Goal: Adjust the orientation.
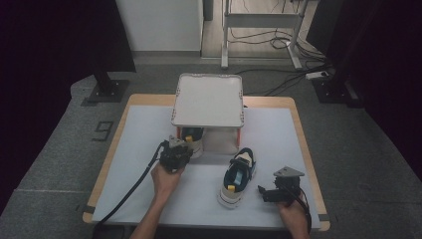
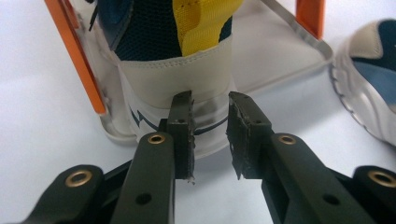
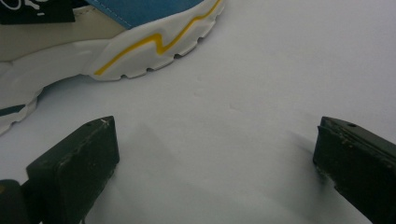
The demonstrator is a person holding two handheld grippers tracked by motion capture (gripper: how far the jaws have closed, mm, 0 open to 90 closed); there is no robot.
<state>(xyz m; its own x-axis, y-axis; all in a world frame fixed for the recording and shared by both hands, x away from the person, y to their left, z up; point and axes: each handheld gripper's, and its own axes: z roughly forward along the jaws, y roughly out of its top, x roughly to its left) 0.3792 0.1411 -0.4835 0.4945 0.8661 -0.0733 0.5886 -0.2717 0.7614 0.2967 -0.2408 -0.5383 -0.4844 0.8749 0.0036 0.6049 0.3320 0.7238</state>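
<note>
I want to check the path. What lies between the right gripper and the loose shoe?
Nothing: in the right gripper view, bare white table lies between the right gripper and the shoe. The high view agrees.

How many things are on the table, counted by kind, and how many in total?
Shoes: 2, one on the rack's lower shelf, one on the table.
Rack: 1.
Total: 3.
</note>
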